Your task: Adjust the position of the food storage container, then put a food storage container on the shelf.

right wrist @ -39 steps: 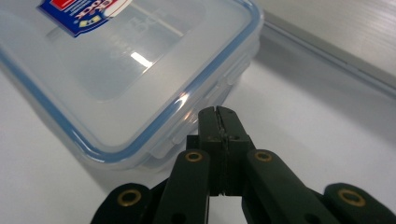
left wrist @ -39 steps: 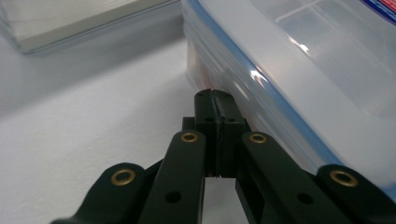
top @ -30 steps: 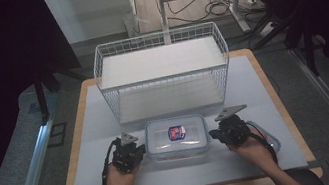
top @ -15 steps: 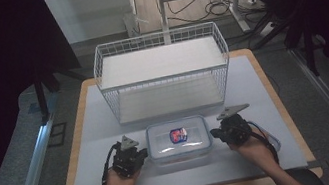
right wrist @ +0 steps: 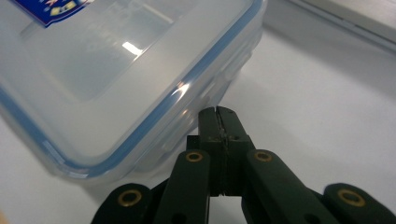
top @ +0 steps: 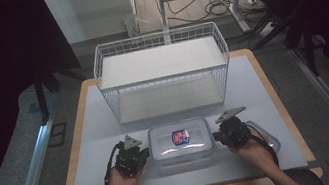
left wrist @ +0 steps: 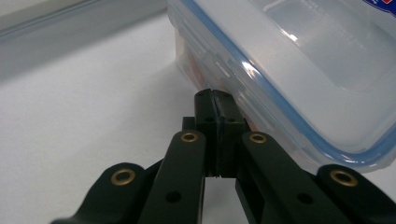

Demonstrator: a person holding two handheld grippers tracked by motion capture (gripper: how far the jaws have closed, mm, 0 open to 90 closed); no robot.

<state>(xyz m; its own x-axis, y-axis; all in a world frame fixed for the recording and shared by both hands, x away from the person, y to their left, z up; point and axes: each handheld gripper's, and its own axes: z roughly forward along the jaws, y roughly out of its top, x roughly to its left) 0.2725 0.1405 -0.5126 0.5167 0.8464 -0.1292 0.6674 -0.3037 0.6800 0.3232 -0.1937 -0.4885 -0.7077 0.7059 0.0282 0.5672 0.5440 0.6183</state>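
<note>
While both pairs of fingers are pressed fully together with nothing between them, each tip sits at a side latch of the clear plastic container [top: 180, 142]. Seen from the left gripper view, the left gripper [left wrist: 215, 100] has its tips against the side clip [left wrist: 219, 70] of the box, just under the blue-sealed lid [left wrist: 308, 60]. From the right gripper view, the right gripper [right wrist: 218, 114] meets the opposite wall in the same way — closed tips at the flap below the lid's rim. From the high view, the left gripper [top: 138, 153] and right gripper [top: 220, 136] flank the container, which rests on the near part of the table [top: 98, 134], a blue and red label [top: 180, 137] on its lid. Another clear lid [top: 266, 138] lies by the right hand [top: 256, 150]. Beyond the box stands a white wire basket [top: 163, 72] — well apart from both hands.
</note>
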